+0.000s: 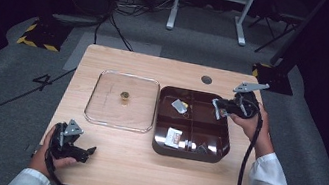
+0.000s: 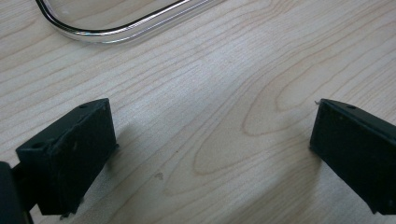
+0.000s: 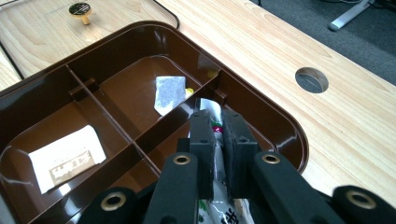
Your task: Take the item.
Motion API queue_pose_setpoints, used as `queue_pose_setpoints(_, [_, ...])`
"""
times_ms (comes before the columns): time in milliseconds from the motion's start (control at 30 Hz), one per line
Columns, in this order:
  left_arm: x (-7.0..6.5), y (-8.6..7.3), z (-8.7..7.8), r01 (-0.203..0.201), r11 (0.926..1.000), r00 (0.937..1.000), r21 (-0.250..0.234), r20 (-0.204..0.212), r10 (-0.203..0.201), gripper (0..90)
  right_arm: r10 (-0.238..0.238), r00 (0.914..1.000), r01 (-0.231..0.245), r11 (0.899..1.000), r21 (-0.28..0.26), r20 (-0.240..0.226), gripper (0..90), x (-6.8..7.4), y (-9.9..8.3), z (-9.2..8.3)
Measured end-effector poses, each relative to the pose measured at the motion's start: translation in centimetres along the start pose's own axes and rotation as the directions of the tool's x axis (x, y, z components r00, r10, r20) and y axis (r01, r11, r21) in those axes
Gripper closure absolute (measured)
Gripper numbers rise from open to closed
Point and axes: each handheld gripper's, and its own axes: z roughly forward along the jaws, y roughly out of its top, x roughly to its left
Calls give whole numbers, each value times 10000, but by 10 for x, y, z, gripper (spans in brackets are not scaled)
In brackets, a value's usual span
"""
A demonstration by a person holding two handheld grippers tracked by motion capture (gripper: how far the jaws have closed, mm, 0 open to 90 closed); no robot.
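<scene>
Holding a packet (image 3: 212, 122), right gripper (image 3: 217, 122) above tray rim (image 3: 285, 122)

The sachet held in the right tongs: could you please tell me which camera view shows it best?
The right gripper view: the sachet sits close up, pinched between the right tongs, white with some print, above the brown tray. In the high view it is a small pale speck at the tongs. The left gripper view adds nothing on it.

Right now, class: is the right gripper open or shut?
Shut. In the right gripper view, the right gripper pinches a white packet over the brown tray.
</scene>
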Motion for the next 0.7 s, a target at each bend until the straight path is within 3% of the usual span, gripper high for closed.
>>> queue_pose_setpoints(700, [0, 0, 0, 8, 10000, 10000, -7, -2, -8, 4, 269, 9996, -265, 9983, -528, 69, 839, -7, -33, -42])
